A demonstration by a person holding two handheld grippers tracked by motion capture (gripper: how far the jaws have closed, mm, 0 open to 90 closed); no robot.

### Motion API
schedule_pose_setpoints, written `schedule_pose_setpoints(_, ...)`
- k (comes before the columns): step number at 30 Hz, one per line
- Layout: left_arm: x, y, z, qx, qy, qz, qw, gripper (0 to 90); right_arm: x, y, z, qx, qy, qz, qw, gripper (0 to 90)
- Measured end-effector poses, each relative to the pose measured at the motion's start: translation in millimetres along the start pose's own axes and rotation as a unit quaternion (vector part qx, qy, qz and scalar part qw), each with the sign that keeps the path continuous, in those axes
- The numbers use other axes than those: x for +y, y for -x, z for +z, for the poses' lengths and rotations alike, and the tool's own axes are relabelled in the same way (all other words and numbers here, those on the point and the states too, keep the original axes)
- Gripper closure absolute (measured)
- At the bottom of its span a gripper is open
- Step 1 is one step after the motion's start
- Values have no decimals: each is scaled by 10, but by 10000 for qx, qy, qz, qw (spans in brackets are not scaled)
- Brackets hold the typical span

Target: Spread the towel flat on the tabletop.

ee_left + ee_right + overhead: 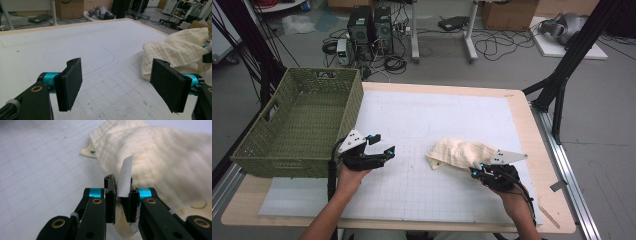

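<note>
Risk sits mostly with the right gripper (pixel 121 195), whose jaws are nearly closed on a thin white tag (pixel 125 176) at the near edge of the cloth (pixel 460 152), not on the cloth itself. That cream cloth lies bunched on the white mat (pixel 422 115), right of centre, well apart from the green basket (pixel 287 145) at the table's left edge. If the hand lifts now, I judge the whole weight would hang from that one tag: it could slide out between the pads or tear at its seam, and the cloth would drop back in a heap. How much tag is actually caught between the pads cannot be told from the right gripper view. The left gripper (pixel 120 86) is wide open and holds nothing, hovering low over the mat just beside the basket with the cloth ahead of it. Should it come in to help, its spread jaws could push the bunched folds away instead of closing on them, or pinch only a loose top layer.
</note>
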State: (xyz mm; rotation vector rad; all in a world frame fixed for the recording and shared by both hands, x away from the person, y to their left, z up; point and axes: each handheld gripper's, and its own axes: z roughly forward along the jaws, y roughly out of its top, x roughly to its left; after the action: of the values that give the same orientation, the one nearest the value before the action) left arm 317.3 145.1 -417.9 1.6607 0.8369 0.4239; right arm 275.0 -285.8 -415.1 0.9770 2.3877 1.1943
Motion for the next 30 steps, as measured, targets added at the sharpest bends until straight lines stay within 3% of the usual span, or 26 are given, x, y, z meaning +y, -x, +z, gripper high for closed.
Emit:
schedule_pose_setpoints(1,-1,2,3,-11,-11,9,10000,260,-13,9,-20,-149,28,-23,9999,753)
schedule_pose_setpoints(2,-3,10,10,-7,-3,-6,10000,260,-13,9,-20,-149,28,-23,9999,753)
schedule_pose_setpoints(3,-2,11,11,-20,-16,25,10000,260,-17,38,-55,-457,155,75,9988,628)
schedule_pose_setpoints(7,-4,16,20,-15,-14,20,10000,260,29,60,-77,-616,307,18,9976,621)
schedule_pose_setpoints(9,-6,9,22,-11,-12,14,10000,260,84,35,-40,-626,196,-236,9976,680)
schedule_pose_setpoints(10,-5,7,18,-1,-17,11,10000,260,137,-13,20,-619,14,-535,9967,804)
schedule_pose_setpoints(11,-5,0,14,-1,-7,20,10000,260,170,-26,49,-605,-28,-668,9959,844)
schedule_pose_setpoints(15,-5,-6,13,24,5,2,10000,260,333,0,141,-704,-94,-839,9939,887)
schedule_pose_setpoints(21,-7,-5,16,16,2,-5,10000,260,609,285,236,-885,53,-529,9947,889)
schedule_pose_setpoints(25,-6,-11,12,3,8,-2,10000,260,685,462,296,-1045,45,-311,9940,889)
schedule_pose_setpoints(27,-7,-5,17,-7,-4,14,10000,260,741,648,346,-1344,19,-70,9909,889)
schedule_pose_setpoints(30,-6,-1,15,4,-24,43,10000,260,778,857,386,-1598,62,326,9866,891)
